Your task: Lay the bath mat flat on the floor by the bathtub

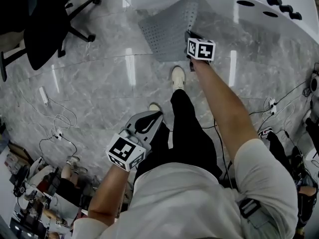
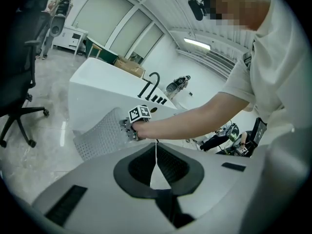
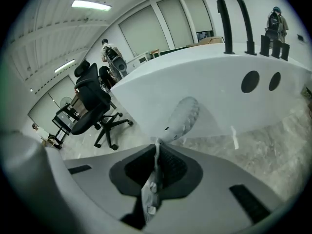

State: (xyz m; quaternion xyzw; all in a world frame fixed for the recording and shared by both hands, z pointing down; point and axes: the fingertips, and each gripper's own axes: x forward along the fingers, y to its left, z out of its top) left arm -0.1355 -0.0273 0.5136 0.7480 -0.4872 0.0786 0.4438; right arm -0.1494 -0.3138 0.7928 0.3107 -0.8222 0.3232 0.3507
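Observation:
The grey perforated bath mat [image 1: 167, 29] curves up beside the white bathtub [image 1: 224, 4], not flat on the marble floor. My right gripper [image 1: 191, 34] is shut on the mat's near right edge. In the right gripper view a strip of mat [image 3: 151, 189] sits pinched between the jaws, and the rest of it [image 3: 181, 117] rises toward the tub wall [image 3: 195, 77]. My left gripper [image 1: 156, 115] hangs low by the person's leg, shut and empty. In the left gripper view the left gripper [image 2: 156, 152] looks toward the mat [image 2: 100, 133] and the right gripper's marker cube [image 2: 140, 114].
A black office chair [image 1: 45, 24] stands at the far left. Cables and a power strip [image 1: 59, 128] lie on the floor at left, and more cables [image 1: 279, 118] at right. A black faucet [image 3: 233, 13] rises from the tub rim. The person's shoes [image 1: 178, 77] stand near the mat.

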